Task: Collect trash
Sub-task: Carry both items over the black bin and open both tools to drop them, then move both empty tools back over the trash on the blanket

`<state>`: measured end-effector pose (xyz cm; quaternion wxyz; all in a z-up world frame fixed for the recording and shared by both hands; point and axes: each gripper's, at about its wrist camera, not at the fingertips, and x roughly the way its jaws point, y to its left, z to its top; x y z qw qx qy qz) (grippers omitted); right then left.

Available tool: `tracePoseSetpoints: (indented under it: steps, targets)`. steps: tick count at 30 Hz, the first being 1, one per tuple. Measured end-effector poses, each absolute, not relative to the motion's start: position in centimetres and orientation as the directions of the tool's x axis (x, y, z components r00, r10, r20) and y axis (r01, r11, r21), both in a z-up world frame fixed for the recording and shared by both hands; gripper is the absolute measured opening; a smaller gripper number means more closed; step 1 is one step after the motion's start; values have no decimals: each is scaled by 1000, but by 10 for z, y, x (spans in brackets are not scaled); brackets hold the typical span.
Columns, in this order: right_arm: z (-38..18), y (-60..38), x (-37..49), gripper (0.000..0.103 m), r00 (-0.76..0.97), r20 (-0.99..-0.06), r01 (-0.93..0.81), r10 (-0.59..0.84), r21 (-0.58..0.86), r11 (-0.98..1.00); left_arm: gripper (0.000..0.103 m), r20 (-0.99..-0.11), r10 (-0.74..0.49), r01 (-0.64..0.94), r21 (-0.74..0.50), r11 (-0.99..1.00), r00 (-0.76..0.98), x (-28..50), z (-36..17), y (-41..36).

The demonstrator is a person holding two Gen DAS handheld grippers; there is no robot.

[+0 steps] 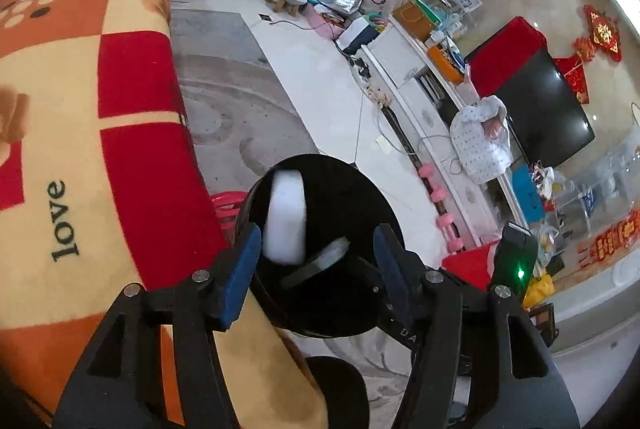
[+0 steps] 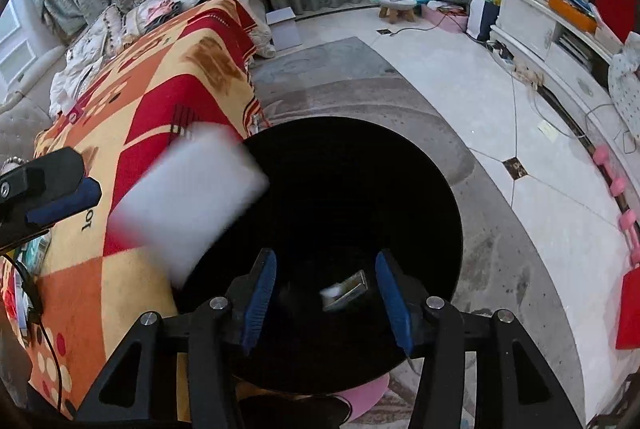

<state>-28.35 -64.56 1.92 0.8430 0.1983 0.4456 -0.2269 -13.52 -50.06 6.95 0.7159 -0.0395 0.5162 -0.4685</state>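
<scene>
A round black bin [image 1: 360, 189] [image 2: 400, 169] stands on the rug, and both grippers point down into it. My left gripper [image 1: 318, 241] is open. A white foam block [image 1: 286, 217] hangs loose just past its left pad, over the bin's mouth. In the right wrist view this block [image 2: 188, 201] is blurred in mid-air at the bin's left rim, and one left finger [image 2: 60, 201] shows beside it. My right gripper [image 2: 325, 261] is open too. A small flat grey piece [image 2: 346, 289] [image 1: 320, 261] lies below, inside the bin and apart from the pads.
A sofa under a red, orange and yellow blanket [image 1: 80, 149] [image 2: 160, 89] runs along the bin's left side. A white TV cabinet [image 1: 432, 117], pink dumbbells [image 2: 616, 185] and a red bag [image 2: 630, 309] are to the right. A small stool [image 2: 396, 7] and clutter stand at the back.
</scene>
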Motion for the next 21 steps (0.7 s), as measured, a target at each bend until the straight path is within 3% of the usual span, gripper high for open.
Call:
tracePoseSetpoints:
  steps: [18,21]
  targets:
    - [31,-606,-259,52,528,-832,472,-172,119,873,57,-760,-569,633,-280,722,313,-134,87,-442]
    - [40,-590,-252,64,544,-823,443,-164,115,889,57,-759,-543,607,-253,754,359,-133,92,-426]
